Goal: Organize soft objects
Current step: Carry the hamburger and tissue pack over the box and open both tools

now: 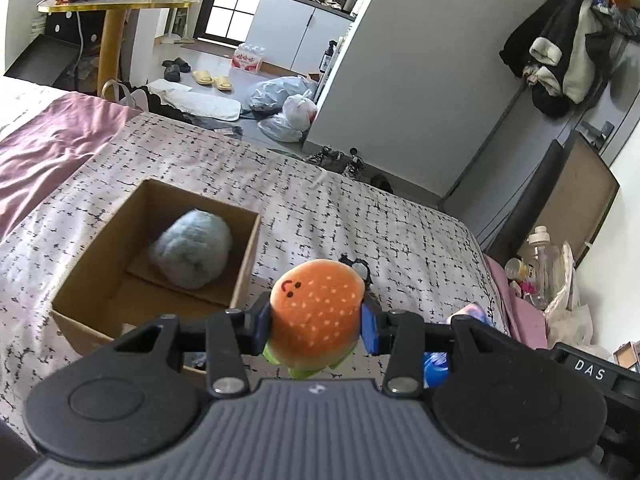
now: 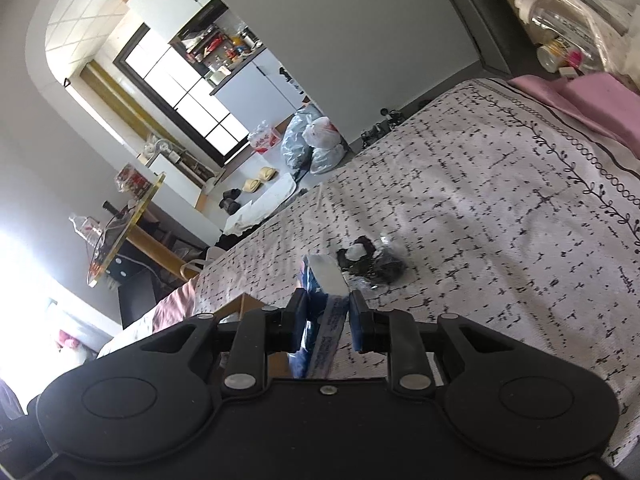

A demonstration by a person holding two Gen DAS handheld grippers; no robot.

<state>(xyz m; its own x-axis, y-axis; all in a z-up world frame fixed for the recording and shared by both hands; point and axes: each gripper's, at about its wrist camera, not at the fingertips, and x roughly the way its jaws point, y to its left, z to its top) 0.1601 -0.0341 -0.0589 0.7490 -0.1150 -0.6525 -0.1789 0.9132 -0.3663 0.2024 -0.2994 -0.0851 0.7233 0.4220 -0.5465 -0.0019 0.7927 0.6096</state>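
Left gripper (image 1: 316, 320): clenched on burger plush (image 1: 316, 316), squeezed between both pads, above bedspread (image 1: 360, 216) just right of cardboard box (image 1: 244, 268) holding grey plush (image 1: 192, 252). Right gripper (image 2: 328, 320): grasping blue packet (image 2: 322, 292), near dark toy (image 2: 372, 260).

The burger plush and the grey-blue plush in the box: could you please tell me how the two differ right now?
The burger plush is orange with pale seed dots and a drawn face; the grey-blue plush is plain and fuzzy. The burger plush is clamped in the left tool, above the bedspread; the grey-blue plush lies inside the cardboard box. The burger plush looks smaller, though it sits nearer the camera. Both are soft, rounded toys.
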